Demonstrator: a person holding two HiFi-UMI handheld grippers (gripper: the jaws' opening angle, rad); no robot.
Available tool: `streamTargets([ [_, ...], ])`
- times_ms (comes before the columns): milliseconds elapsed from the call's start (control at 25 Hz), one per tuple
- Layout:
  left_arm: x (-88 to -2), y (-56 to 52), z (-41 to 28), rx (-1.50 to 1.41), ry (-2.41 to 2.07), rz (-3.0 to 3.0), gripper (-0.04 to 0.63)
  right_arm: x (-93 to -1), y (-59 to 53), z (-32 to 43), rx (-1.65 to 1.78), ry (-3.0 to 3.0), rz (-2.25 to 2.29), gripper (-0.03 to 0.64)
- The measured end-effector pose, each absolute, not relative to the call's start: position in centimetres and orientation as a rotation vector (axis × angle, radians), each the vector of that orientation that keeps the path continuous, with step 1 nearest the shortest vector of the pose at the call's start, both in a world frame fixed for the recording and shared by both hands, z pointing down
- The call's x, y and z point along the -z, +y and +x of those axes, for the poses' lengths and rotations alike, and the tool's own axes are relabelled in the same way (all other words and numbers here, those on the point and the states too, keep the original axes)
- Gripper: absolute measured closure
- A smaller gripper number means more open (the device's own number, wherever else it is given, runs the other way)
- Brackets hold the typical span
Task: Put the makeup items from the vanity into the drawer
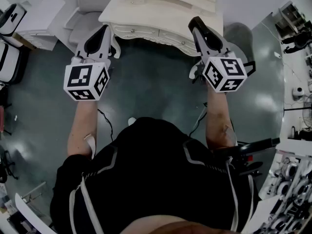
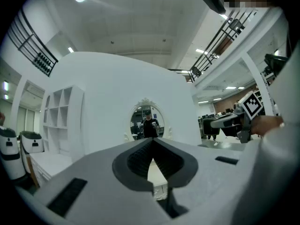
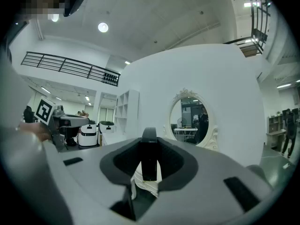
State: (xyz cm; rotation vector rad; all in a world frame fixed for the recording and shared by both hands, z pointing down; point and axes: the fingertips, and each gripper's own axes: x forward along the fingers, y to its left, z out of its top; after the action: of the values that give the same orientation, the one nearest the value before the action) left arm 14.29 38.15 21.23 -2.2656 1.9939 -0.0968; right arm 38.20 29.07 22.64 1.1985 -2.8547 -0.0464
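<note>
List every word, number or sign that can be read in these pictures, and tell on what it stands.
None can be read.
The left marker cube and the right marker cube carry only black-and-white square patterns, no letters.
The black stick in the right hand-held gripper shows no print.

Both bare forearms reach forward side by side, the left forearm (image 1: 80,128) on the left and the right forearm (image 1: 217,118) on the right, well apart. Each hand holds its gripper pointing away from the body. The left gripper (image 1: 106,29) has its jaws brought together at the tips, with nothing between them. The right gripper (image 1: 195,22) has its jaws closed on a slim black tube (image 3: 149,156) that stands upright between the pads, its top poking above them.
</note>
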Motion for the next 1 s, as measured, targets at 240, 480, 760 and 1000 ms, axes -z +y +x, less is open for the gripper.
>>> streamTargets([
  [240, -21.9, 39.1, 13.4, -0.071, 2.072, -2.268, 0.594, -23.2, 29.0, 37.5, 0.044, -2.848, 1.181, 0.518],
  [480, -22.7, 39.4, 13.3, -0.040, 2.052, -2.328, 0.594, -23.0, 29.2, 36.8, 0.014, -2.876, 1.167, 0.518],
  [760, -23.7, 37.5, 10.8, -0.084, 2.034, -2.384, 0.594, -23.0, 28.6, 33.6, -0.022, -2.890, 1.178, 0.518],
  [1000, -23.7, 37.7, 5.9, -0.164, 1.980, -2.450, 0.594, -23.4, 29.2, 29.4, -0.021, -2.877, 1.192, 0.518],
])
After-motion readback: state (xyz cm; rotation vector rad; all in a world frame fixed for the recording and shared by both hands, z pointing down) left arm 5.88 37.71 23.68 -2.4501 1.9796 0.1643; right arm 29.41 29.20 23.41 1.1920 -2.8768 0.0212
